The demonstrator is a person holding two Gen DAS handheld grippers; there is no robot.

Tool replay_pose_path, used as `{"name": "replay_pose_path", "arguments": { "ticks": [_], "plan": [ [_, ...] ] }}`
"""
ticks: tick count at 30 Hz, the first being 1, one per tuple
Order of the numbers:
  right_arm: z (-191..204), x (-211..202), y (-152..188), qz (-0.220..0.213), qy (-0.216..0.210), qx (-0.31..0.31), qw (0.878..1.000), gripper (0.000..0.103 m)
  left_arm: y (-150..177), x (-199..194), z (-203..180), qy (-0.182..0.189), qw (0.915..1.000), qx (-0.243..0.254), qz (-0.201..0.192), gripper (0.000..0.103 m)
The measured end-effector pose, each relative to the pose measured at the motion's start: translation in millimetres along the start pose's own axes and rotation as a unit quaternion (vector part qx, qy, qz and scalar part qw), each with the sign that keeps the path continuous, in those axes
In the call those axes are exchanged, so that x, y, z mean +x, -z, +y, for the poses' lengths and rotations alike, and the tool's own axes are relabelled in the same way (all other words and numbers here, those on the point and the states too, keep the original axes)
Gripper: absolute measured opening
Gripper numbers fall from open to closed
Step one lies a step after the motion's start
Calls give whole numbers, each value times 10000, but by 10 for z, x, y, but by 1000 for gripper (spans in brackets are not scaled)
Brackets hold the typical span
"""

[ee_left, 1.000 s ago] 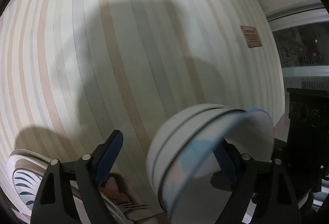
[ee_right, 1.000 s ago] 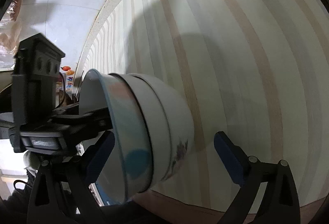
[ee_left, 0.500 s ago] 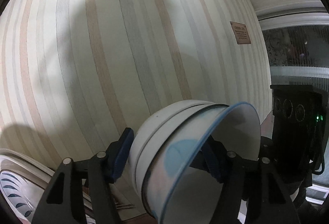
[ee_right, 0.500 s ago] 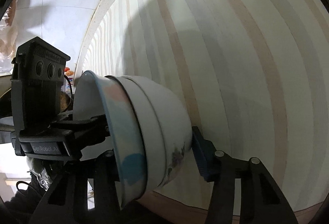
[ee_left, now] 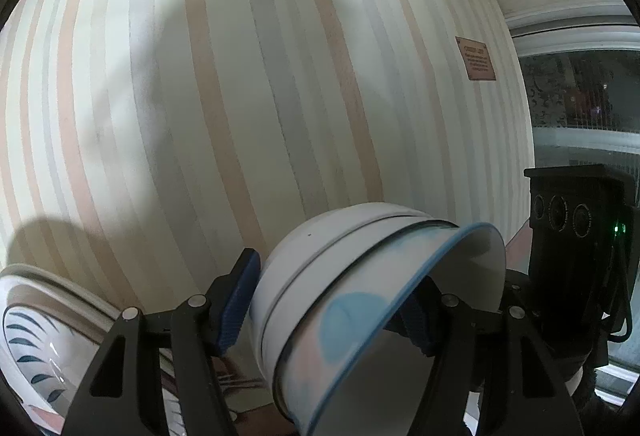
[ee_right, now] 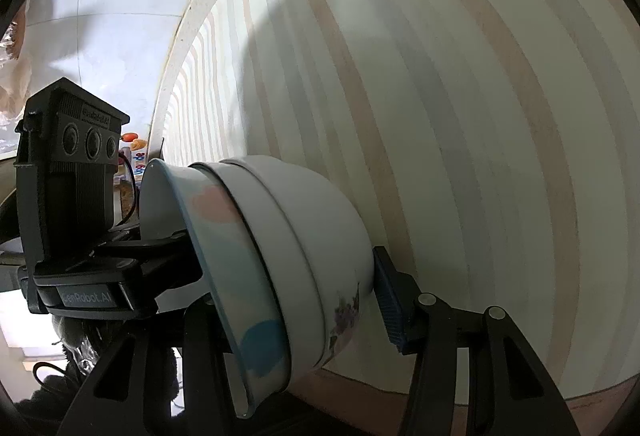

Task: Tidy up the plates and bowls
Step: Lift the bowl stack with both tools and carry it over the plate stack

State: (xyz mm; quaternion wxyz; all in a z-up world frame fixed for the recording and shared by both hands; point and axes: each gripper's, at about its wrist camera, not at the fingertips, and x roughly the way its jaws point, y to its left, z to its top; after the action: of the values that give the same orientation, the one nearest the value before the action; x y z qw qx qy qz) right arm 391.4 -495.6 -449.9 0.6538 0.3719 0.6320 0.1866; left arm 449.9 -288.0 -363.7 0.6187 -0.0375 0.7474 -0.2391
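A stack of nested bowls [ee_left: 344,300] is held tilted on its side in the air, also in the right wrist view [ee_right: 288,268]. The innermost bowl has a blue rim with pink and blue patches; the outer ones are white, one with a purple flower. My left gripper [ee_left: 332,308] is shut on the stack, one blue pad on the base, the other inside the rim. My right gripper [ee_right: 296,300] is shut on the same stack from the opposite side. A white plate with dark blue leaf marks [ee_left: 44,348] lies at the lower left.
A striped wall [ee_left: 240,95] fills the view close ahead, with a small brown plaque [ee_left: 478,57]. A dark window [ee_left: 580,107] is to the right. A reddish-brown surface [ee_right: 520,396] shows below. Small colourful items [ee_right: 134,151] sit far left.
Both grippers have closed onto the bowl stack; a second ago their pads stood apart from it. The stack has stayed tilted and shifted slightly in view.
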Motion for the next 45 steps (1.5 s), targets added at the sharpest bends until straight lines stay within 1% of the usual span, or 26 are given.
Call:
{"name": "replay_pose_path", "arguments": {
  "ticks": [8, 16, 21, 24, 28, 33, 37, 45],
  "plan": [
    [161, 33, -57, 94, -54, -85, 9999, 54, 118, -217, 34, -27, 9998, -142, -127, 63],
    [506, 66, -7, 305, -76, -287, 9991, 54, 303, -532, 139, -24, 9992, -276, -286, 63],
    [808, 131, 89, 370, -86, -413, 9984, 54, 436, -727, 263, -14, 9989, -291, -358, 63],
    [997, 230, 180, 416, -99, -420, 9982, 54, 536, -834, 401, -34, 9988, -325, -352, 63],
    [1127, 393, 315, 522, -202, -325, 9979, 54, 647, -885, 593, -101, 9987, -373, -328, 63],
    [1293, 636, 453, 701, -261, -285, 9968, 54, 770, -942, 873, -127, 9979, -551, -318, 63],
    [1500, 895, 464, 817, -218, -394, 9956, 54, 835, -971, 1078, -111, 9964, -752, -387, 63],
    [1706, 1146, 489, 1042, -107, -643, 9924, 53, 923, -1032, 1471, -67, 9931, -1061, -490, 63]
  ]
}}
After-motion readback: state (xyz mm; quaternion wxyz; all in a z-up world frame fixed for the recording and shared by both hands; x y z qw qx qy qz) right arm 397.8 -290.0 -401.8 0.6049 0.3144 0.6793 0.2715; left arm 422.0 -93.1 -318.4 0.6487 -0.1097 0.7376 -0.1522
